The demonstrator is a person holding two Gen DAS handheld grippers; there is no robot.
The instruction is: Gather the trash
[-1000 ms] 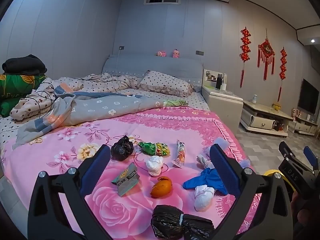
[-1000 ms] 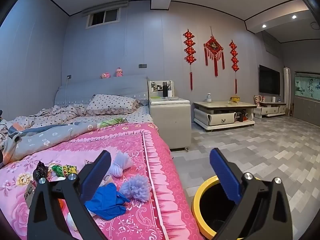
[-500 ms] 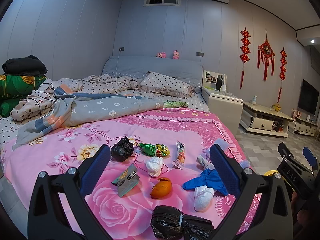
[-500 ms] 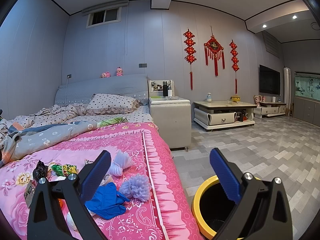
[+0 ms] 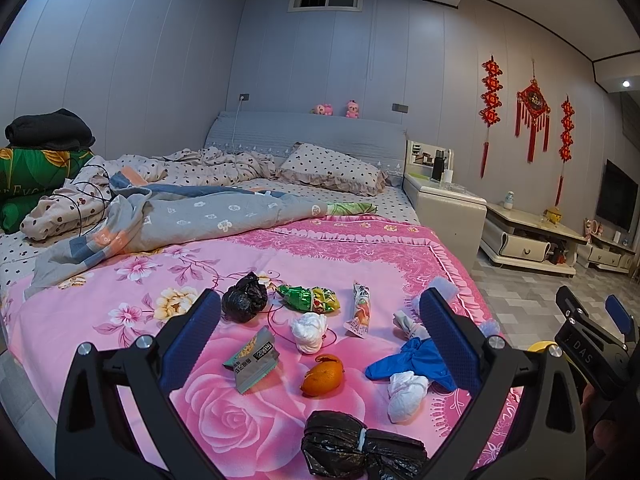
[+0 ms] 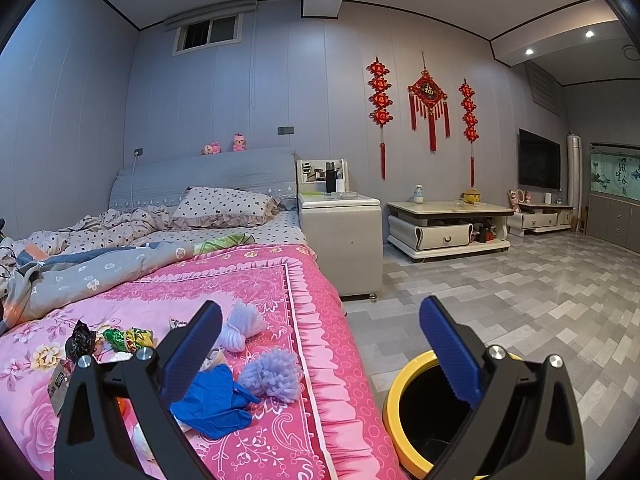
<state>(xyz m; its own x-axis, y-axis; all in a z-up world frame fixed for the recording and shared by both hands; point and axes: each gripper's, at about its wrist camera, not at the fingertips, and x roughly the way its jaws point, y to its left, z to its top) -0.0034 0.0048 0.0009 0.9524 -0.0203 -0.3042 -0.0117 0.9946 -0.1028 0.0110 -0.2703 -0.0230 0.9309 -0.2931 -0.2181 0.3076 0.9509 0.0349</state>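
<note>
Nothing collected yet: your left gripper (image 5: 320, 328) and right gripper (image 6: 320, 334) both gape wide, empty. Trash, orange peel (image 5: 322, 374) included, lies scattered on pink bedspread (image 5: 120, 312); yellow-rimmed bin (image 6: 404, 380) on floor beside bed. Next: lower one, pinch nearest piece.

Trash (image 5: 312, 332) scattered on bed (image 5: 120, 320); bin (image 6: 400, 384) on floor right of bed
</note>
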